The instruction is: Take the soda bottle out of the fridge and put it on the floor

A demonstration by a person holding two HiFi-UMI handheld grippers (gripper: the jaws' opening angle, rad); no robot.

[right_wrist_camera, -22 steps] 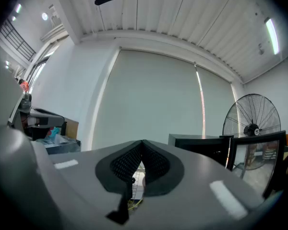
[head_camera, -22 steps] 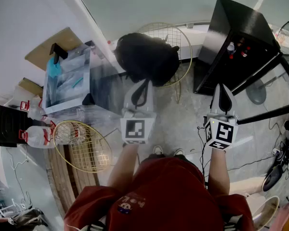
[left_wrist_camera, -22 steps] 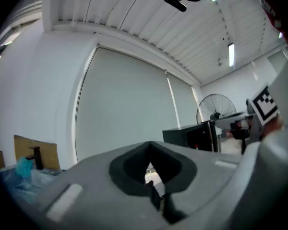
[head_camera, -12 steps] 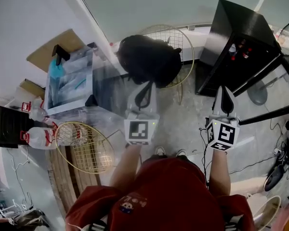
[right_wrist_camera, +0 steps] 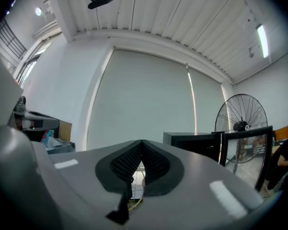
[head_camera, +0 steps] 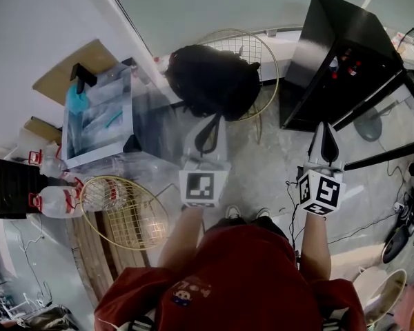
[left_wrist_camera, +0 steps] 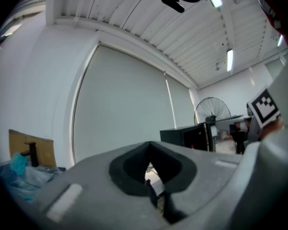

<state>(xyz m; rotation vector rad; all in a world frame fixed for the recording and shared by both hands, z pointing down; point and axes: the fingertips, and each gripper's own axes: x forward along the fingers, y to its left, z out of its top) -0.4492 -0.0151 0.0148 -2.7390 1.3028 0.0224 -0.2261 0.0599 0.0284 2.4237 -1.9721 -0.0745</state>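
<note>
The black fridge (head_camera: 331,26) stands at the upper right of the head view with its door (head_camera: 383,126) swung open. Small bottles with red and white caps (head_camera: 345,62) show inside it; I cannot tell which is the soda bottle. My right gripper (head_camera: 326,126) points toward the fridge from just short of its front, jaws shut and empty. My left gripper (head_camera: 211,119) is shut and empty too, held over the floor near the black backpack. The fridge (left_wrist_camera: 192,135) appears past the closed left gripper (left_wrist_camera: 150,145). It also stands (right_wrist_camera: 194,143) beyond the closed right gripper (right_wrist_camera: 141,143).
A black backpack (head_camera: 214,81) lies on a round wire chair (head_camera: 262,54). A clear plastic box (head_camera: 96,112), water jugs with red caps (head_camera: 52,200) and a second wire chair (head_camera: 124,212) are at the left. A standing fan (right_wrist_camera: 241,116) and floor cables (head_camera: 400,216) are at the right.
Both grippers stay shut and held out in front. The right gripper has drifted slightly right and the view has shifted a little.
</note>
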